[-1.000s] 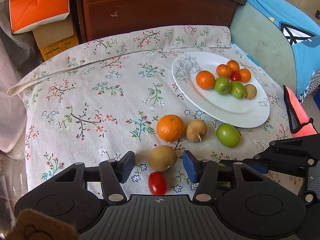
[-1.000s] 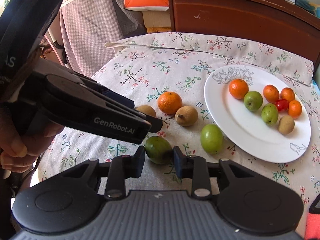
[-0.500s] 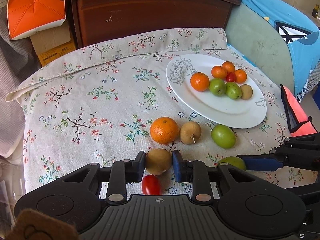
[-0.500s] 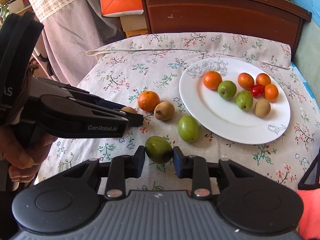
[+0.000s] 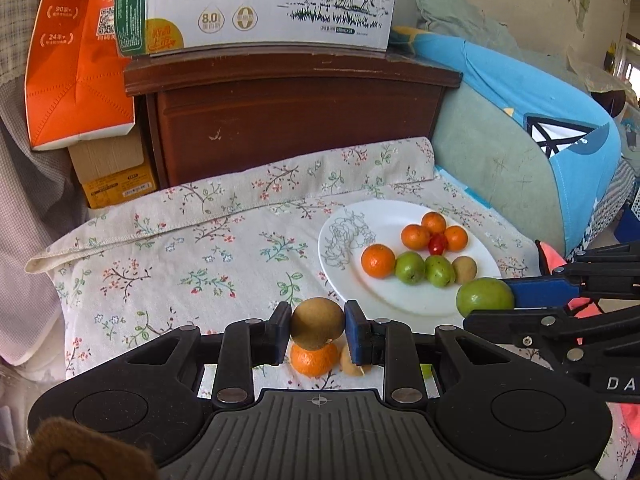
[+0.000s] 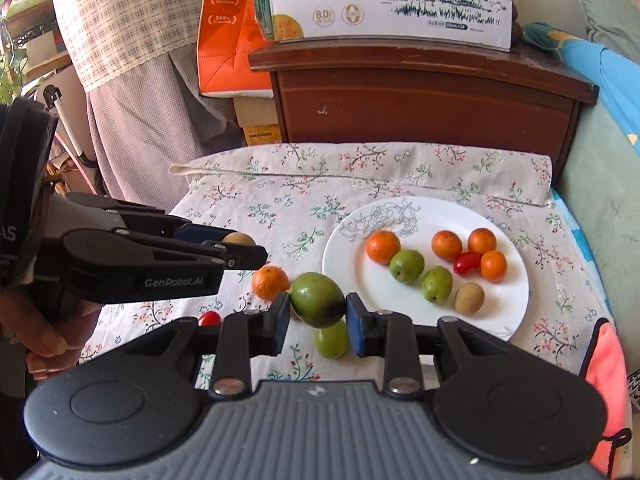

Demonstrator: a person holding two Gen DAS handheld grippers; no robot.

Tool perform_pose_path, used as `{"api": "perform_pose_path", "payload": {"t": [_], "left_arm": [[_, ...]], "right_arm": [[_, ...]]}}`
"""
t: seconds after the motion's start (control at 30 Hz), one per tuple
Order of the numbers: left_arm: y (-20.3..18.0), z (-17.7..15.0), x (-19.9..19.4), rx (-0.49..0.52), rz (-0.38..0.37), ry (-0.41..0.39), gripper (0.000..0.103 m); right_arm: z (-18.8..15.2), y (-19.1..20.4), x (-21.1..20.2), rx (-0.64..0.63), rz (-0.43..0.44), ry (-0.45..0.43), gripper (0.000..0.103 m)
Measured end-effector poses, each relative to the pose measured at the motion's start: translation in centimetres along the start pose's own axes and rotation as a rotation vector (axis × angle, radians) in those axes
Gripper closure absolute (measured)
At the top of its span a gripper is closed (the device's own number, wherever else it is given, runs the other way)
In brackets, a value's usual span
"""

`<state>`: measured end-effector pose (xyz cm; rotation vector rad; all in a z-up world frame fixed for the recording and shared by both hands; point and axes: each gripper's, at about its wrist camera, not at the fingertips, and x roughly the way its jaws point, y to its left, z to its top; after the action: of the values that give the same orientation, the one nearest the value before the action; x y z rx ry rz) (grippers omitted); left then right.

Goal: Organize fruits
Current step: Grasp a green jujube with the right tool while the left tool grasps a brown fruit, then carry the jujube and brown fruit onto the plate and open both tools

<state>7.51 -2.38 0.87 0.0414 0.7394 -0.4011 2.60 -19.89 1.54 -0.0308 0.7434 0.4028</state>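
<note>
Both claws now lifted clear of the cloth (image 5: 160,248), each with a fruit aboard. Left gripper (image 5: 317,328), a second ago wide open around the brown fruit (image 5: 317,322), now pinched narrow on it, pads pressing both sides, fruit hanging above the orange (image 5: 314,358) left on the cloth. Right gripper (image 6: 317,312) clamped just as tightly on the green fruit (image 6: 317,299), raised off the cloth where it sat a moment ago, with another green one (image 6: 331,340) lying below. Plate (image 6: 504,320) ahead and to the right, already carrying oranges, green fruits, a tomato and a brown fruit. Meaning for the job: two pickups look done, carry to the plate next. Left loose on the cloth: orange, small brown fruit, green fruit, tomato (image 6: 209,318).
</note>
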Motion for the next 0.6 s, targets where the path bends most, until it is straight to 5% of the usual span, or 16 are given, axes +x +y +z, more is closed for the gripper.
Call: {"api": "perform_pose_path", "payload": {"t": [0.27, 0.6], "left_arm": [[-0.8, 1.9, 0.8, 0.010, -0.047, -0.052, 0.077], [-2.9, 2.5, 4.0, 0.047, -0.114, -0.003, 0.077]], "right_arm": [[1.6, -3.6, -2.1, 0.017, -0.084, -0.073, 0.073], [1.1, -6.0, 0.8, 0.111, -0.147, 0.010, 0.073]]}}
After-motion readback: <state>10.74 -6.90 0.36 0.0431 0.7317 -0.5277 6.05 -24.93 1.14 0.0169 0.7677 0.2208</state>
